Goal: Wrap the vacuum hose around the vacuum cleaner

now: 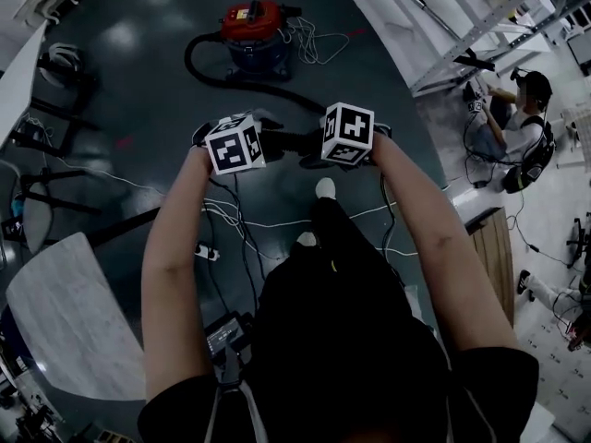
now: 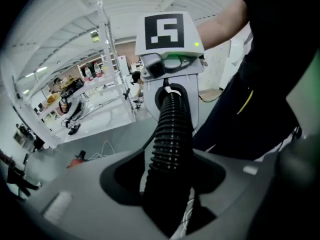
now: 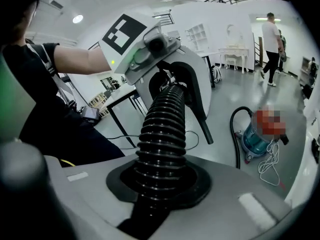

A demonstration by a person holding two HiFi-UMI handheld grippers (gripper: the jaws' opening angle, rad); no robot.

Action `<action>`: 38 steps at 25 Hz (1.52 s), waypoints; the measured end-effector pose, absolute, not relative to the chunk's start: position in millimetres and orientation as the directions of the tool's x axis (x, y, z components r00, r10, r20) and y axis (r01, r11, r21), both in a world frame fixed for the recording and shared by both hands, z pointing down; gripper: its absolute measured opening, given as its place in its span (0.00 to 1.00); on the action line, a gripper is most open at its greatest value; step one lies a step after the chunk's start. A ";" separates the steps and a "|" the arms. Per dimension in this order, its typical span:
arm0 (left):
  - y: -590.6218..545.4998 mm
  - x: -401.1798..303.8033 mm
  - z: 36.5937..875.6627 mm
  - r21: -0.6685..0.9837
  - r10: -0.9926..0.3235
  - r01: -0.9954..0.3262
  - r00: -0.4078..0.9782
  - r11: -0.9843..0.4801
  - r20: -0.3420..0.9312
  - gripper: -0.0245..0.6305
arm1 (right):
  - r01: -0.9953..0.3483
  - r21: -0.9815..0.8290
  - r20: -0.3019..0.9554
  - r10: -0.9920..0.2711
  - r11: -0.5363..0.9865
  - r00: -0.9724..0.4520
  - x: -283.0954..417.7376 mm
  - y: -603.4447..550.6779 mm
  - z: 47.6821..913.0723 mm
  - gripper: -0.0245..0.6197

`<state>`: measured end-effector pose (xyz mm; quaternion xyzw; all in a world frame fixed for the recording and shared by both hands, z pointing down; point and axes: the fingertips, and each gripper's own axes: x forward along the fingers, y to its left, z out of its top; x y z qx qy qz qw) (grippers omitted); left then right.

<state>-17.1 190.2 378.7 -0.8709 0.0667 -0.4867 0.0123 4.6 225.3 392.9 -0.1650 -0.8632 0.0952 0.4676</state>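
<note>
I stand over a dark, glossy floor (image 1: 138, 72) and hold a black, ribbed plastic vacuum hose (image 2: 170, 134) stretched short between my two grippers, just above my knees.

My right gripper (image 3: 160, 181) does the holding. Its grey fingers (image 3: 240, 194) are drawn narrow and sit snug around the hose, with the ridges filling the rounded opening between them. That grip looks firm enough to carry the hose's weight.

My left gripper (image 2: 167, 194) is only a guide. Its fingers (image 2: 75, 189) stand wide, and the hose runs through the middle with dark gaps on both sides, so nothing presses on it. I judge this loose hold lets me slide along the hose to a new spot.

The canister vacuum cleaner (image 1: 254, 33), with a red lid and a blue drum, stands on the floor well ahead of me, out of reach. From its side the hose sweeps out in a wide loop across the floor and then runs towards my grippers. None of it is wrapped around the body yet. A thin white power cord (image 1: 319, 40) lies in loose tangles just beside the canister (it could snag the wrapping later).

The hose looks springy and corrugated, and I expect it to resist tight bends.
</note>
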 end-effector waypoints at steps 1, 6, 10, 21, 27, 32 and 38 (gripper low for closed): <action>182.0 -20.8 375.4 -0.105 -0.154 -0.122 0.515 -0.987 0.843 0.39 | 0.199 -0.319 0.774 0.376 0.927 -0.510 1.3 218.5 390.0 0.18; 138.8 -42.0 367.6 -0.234 -0.290 -0.176 0.452 -0.956 0.844 0.38 | 0.216 -0.337 0.761 0.400 0.916 -0.511 -16.1 182.7 380.8 0.18; 106.8 -55.0 373.6 -0.257 -0.324 -0.213 0.399 -0.943 0.858 0.36 | 0.241 -0.364 0.752 0.436 0.900 -0.494 -26.4 151.6 383.2 0.18; 16.2 -85.4 362.3 -0.216 -0.341 -0.339 0.372 -0.916 0.863 0.30 | 0.312 -0.207 0.820 0.339 0.927 -0.462 -53.2 46.0 381.9 0.19; -35.8 -94.8 360.9 -0.239 -0.384 -0.394 0.346 -0.888 0.856 0.29 | 0.303 -0.043 0.855 0.192 0.952 -0.482 -62.6 -19.6 387.6 0.20; -61.1 -102.8 358.7 -0.173 -0.379 -0.488 0.363 -0.856 0.851 0.28 | 0.229 0.111 0.829 0.037 0.967 -0.558 -73.8 -67.2 378.1 0.24; -92.2 -123.5 345.3 -0.079 -0.389 -0.620 0.382 -0.780 0.838 0.27 | 0.156 0.308 0.779 -0.155 0.938 -0.608 -83.0 -123.5 356.8 0.32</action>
